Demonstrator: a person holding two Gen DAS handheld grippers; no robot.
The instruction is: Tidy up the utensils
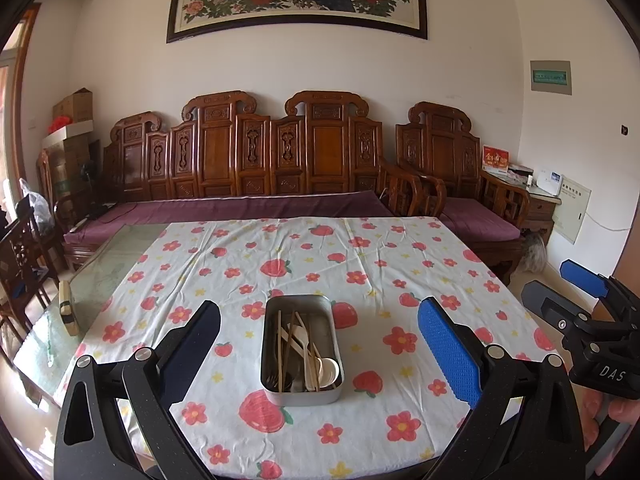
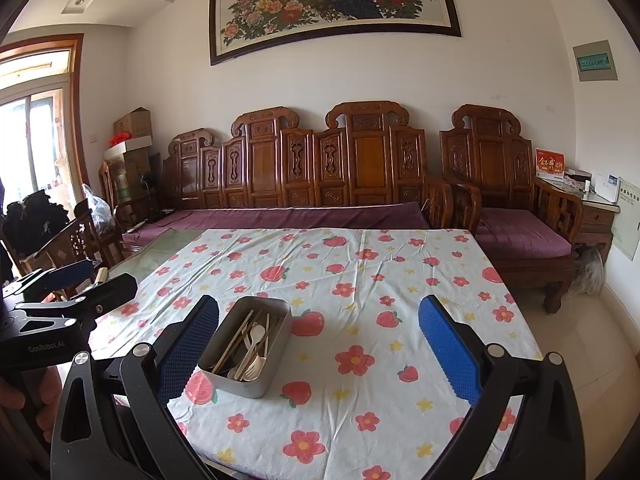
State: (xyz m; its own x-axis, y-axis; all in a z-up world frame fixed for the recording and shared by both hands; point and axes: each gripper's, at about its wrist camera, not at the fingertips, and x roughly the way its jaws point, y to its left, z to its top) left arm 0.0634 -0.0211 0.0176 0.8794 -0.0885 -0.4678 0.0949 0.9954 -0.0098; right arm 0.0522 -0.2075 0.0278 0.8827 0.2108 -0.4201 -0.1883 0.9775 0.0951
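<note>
A rectangular metal tray point(image 1: 272, 360) point(image 2: 224, 348) stands on the flowered tablecloth near the table's front. In it lie wooden chopsticks point(image 1: 280, 344) point(image 2: 232, 344), cream spoons point(image 1: 326, 368) point(image 2: 257, 334) and a cream fork point(image 2: 252, 368), mixed together. My left gripper point(image 1: 320, 308) is open, held back from the tray, which sits centred between its fingers in the left wrist view. My right gripper point(image 2: 320, 304) is open too, with the tray just inside its left finger. Each gripper shows in the other's view, the right point(image 1: 560, 286) and the left point(image 2: 96, 280), both with nothing between the fingers.
The tablecloth point(image 1: 360, 264) covers most of a glass-topped table; bare glass point(image 1: 112, 264) shows at the left with a small wooden block point(image 1: 66, 308) on it. A carved wooden bench point(image 1: 256, 152) with purple cushions runs behind the table. Dark chairs point(image 1: 20, 252) stand at the left.
</note>
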